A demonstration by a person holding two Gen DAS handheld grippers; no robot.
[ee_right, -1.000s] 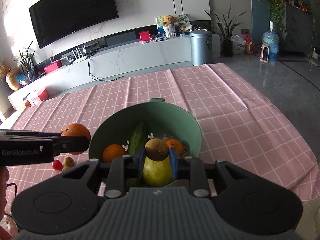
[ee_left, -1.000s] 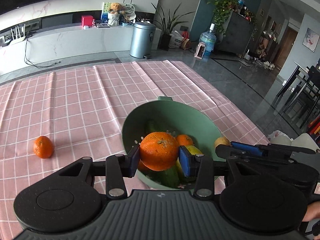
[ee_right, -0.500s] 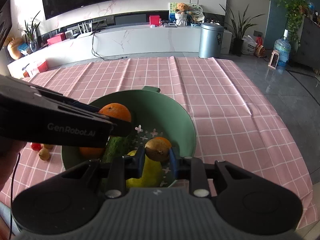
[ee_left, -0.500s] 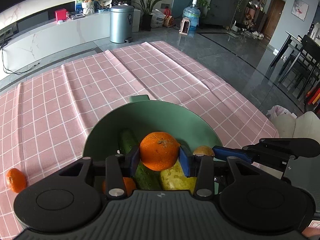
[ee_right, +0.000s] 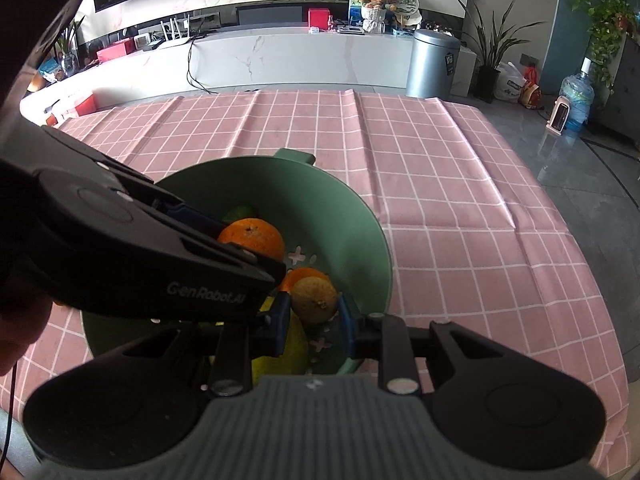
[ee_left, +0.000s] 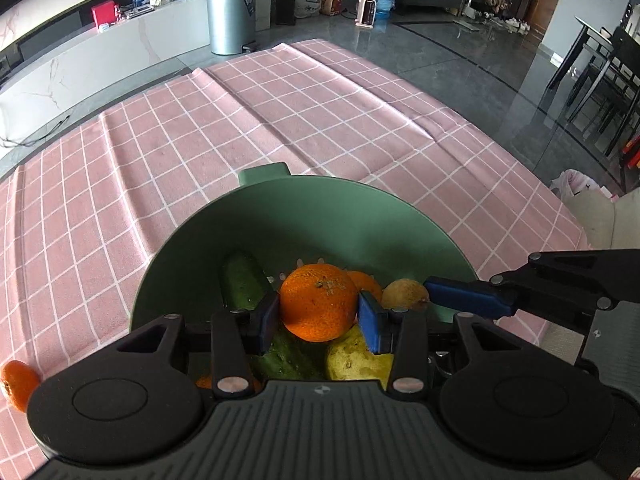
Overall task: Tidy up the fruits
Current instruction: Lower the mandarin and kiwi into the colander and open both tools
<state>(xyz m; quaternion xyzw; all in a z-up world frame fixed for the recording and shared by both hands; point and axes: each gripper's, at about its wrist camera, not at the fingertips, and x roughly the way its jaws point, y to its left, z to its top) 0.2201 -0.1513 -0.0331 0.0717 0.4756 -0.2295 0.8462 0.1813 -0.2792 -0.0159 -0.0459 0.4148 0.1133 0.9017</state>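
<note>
From the left wrist view, the left tool (ee_left: 319,314) is clamped on a large orange (ee_left: 318,301), one blue pad pressed to each side of it, and holds it over the near part of a green colander bowl (ee_left: 400,220). Under and around the orange lie a dark green cucumber (ee_left: 242,280), a yellow-green pear (ee_left: 354,356) and a smaller orange (ee_left: 366,282). The right tool (ee_left: 430,300) reaches in from the right with a brownish-yellow fruit (ee_left: 404,294) at its blue tip, just beside the left tool's right pad. The bowl sits on the pink checked tablecloth (ee_left: 280,112) toward the near right corner of the table. A loose mandarin (ee_left: 18,384) lies on the cloth at the near left edge, well apart from the bowl.

From the right wrist view, the right tool (ee_right: 314,316) grips the brownish-yellow fruit (ee_right: 314,298) between its blue pads, above the bowl's (ee_right: 360,216) near wall. The left tool's (ee_right: 236,240) black body crosses from the left, and the large orange (ee_right: 252,238) shows at its tip inside the bowl. The smaller orange (ee_right: 300,274) sits just behind the gripped fruit, and the pear (ee_right: 294,350) lies below it.
</note>
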